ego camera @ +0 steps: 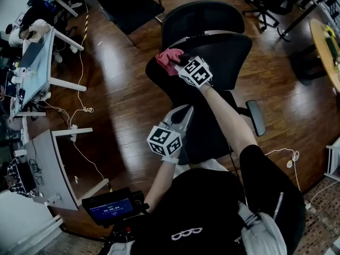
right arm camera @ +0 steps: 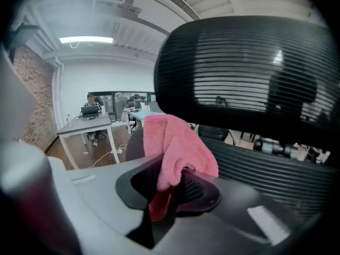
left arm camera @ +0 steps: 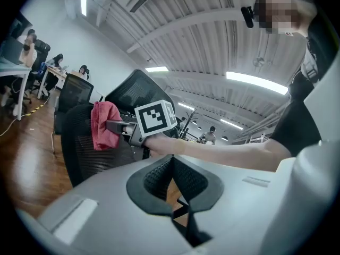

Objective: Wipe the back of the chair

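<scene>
A black mesh office chair stands in front of me, its back [ego camera: 215, 54] below the headrest [ego camera: 204, 17]. My right gripper [ego camera: 179, 64] is shut on a pink cloth [ego camera: 169, 60] and holds it against the upper left edge of the back. In the right gripper view the pink cloth [right arm camera: 178, 142] hangs from the jaws of the right gripper [right arm camera: 178, 182], under the headrest [right arm camera: 249, 73]. My left gripper [ego camera: 183, 113] hovers lower, over the seat, and holds nothing. The left gripper [left arm camera: 171, 166] has its pads together and looks up at the cloth [left arm camera: 104, 124] on the chair back [left arm camera: 90, 155].
White desks [ego camera: 37, 62] with seated people stand at the left. Cables [ego camera: 79, 110] trail over the wooden floor. Another black chair [ego camera: 133, 7] is behind, a yellow round table [ego camera: 326, 47] at the right, and a small screen device [ego camera: 111, 209] near my body.
</scene>
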`<move>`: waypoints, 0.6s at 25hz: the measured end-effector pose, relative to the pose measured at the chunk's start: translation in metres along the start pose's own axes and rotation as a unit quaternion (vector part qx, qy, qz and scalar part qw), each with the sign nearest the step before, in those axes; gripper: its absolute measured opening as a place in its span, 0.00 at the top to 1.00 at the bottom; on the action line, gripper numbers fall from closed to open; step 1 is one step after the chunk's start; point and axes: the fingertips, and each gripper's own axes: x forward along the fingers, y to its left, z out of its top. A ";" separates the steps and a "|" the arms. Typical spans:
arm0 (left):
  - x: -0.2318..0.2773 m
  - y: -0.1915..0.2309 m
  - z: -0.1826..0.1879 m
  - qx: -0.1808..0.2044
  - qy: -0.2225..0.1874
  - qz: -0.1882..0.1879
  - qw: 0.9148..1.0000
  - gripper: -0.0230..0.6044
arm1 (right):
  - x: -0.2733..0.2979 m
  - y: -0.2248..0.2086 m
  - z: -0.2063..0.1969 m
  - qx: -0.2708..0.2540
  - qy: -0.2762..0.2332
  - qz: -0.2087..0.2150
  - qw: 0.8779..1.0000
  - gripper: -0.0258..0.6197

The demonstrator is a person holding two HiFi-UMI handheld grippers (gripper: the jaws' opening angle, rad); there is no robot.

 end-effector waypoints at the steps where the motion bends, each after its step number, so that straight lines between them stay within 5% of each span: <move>1: 0.006 -0.002 -0.001 0.001 0.001 0.000 1.000 0.98 | -0.006 -0.011 -0.004 0.003 0.001 -0.007 1.000 0.88; 15: 0.081 -0.041 -0.028 0.006 0.024 -0.013 1.000 0.98 | -0.101 -0.142 -0.063 0.041 -0.002 -0.090 0.995 0.87</move>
